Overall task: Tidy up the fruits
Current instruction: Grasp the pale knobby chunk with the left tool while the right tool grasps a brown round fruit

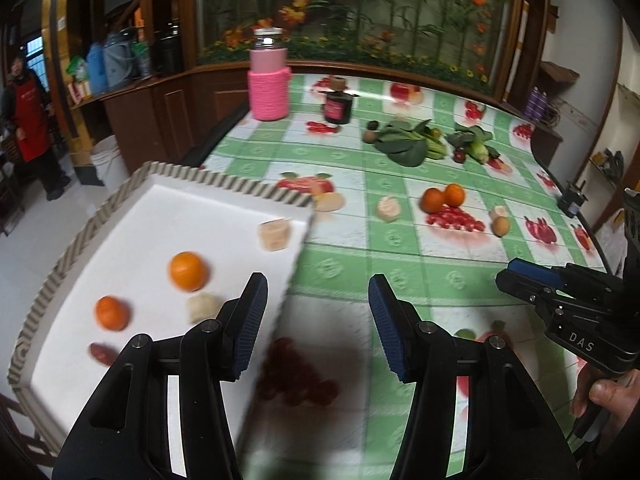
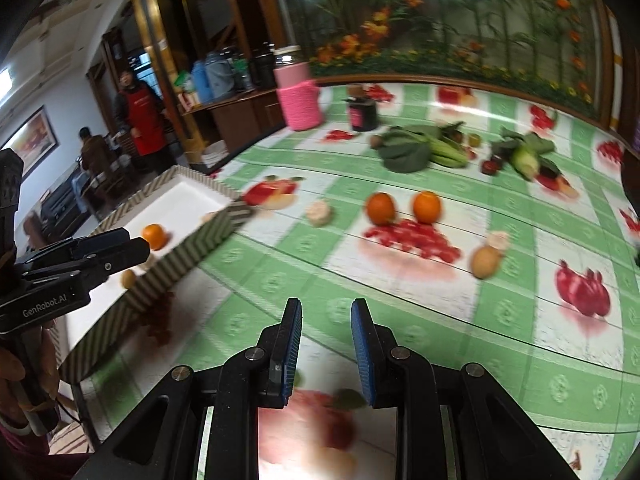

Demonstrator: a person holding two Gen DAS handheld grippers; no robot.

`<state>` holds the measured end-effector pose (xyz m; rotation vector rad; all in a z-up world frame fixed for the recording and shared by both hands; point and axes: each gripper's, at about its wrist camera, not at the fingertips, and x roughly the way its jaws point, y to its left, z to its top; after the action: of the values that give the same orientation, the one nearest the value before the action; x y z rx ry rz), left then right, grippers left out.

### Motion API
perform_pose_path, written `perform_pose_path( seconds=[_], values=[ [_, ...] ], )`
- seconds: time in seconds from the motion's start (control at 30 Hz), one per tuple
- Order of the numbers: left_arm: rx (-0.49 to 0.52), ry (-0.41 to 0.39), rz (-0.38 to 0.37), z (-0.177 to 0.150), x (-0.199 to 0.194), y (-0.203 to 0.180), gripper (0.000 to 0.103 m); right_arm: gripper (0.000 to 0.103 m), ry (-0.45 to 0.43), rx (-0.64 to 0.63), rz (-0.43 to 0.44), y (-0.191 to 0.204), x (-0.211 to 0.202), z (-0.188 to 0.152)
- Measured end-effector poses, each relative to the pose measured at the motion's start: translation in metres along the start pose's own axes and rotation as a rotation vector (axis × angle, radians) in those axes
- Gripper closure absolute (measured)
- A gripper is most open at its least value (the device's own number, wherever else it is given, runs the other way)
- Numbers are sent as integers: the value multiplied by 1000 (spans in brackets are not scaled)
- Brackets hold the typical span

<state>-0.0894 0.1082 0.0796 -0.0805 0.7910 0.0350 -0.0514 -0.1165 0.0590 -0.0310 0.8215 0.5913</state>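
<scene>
While both grippers hover empty, left gripper [image 1: 318, 322] fingers spread, right gripper [image 2: 326, 350] nearly pressed together, two firm, smooth oranges [image 2: 404, 208] wait mid-desk [image 2: 440, 320], best pinched across their middles.

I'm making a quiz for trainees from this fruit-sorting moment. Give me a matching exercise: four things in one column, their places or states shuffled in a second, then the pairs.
Things:
1. Pair of oranges
2. Pink bottle
3. Leafy greens
4. Right claw

Places or states:
A. Upright at the table's far end
B. Empty, nothing between its pads
C. On the tablecloth, outside the white tray
D. Lying mid-table beside a corn cob

Pairs: 1-C, 2-A, 3-D, 4-B
</scene>
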Motion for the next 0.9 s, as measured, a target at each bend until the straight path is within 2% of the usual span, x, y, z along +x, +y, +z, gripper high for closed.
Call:
perform_pose_path(
  seconds=[0.4, 0.67, 0.9],
  values=[
    [50, 63, -67, 19, 38, -46, 50, 78, 35, 122, -93, -77, 7, 2],
    [50, 113, -74, 30, 68, -58, 50, 78, 58, 98, -151, -97, 28, 23],
    [54, 138, -71, 39, 93, -64, 50, 78, 80, 111, -164, -108, 51, 29]
  ],
)
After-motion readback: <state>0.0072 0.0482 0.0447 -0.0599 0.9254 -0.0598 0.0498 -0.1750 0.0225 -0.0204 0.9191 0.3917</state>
